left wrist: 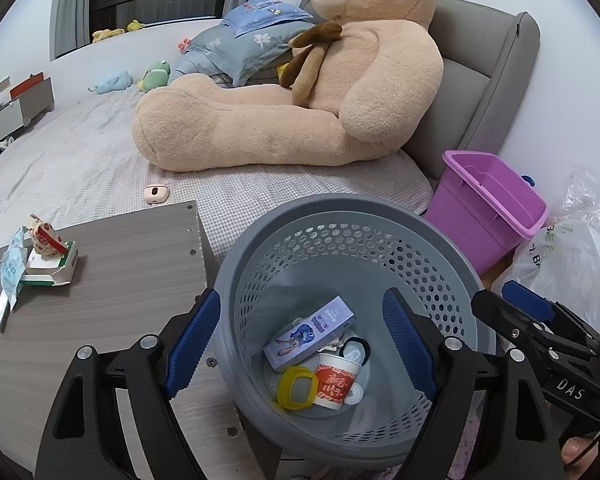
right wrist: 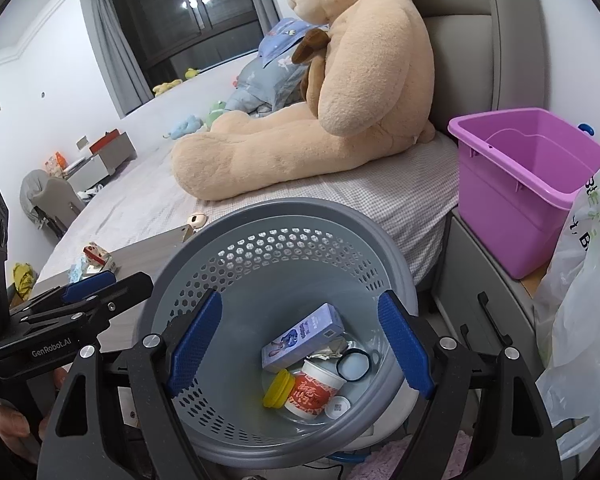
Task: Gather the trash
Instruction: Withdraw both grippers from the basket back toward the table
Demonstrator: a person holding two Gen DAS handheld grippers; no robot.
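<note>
Inside grey perforated bin (left wrist: 340, 216), trash lies jumbled.

A grey perforated bin (left wrist: 256, 248) is holding a purple carton (left wrist: 310, 338), red-printed cup (left wrist: 336, 384), yellow lid (left wrist: 296, 390) and possibly foil, while wrappers (left wrist: 40, 256) are lying piled on the wooden table (left wrist: 120, 264).

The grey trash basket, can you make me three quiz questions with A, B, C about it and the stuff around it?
1. Where is the purple carton?
A. inside the grey basket
B. on the bed
C. in the purple bin

2. What colour is the round lid in the basket?
A. green
B. yellow
C. black

3. How are the left gripper's jaws?
A. shut on a cup
B. shut on nothing
C. open

Answers: 1 A, the carton lies on the basket floor beside the red-and-white cup. 2 B, it shows bright yellow. 3 C, its blue pads stand wide apart, holding nothing.
</note>
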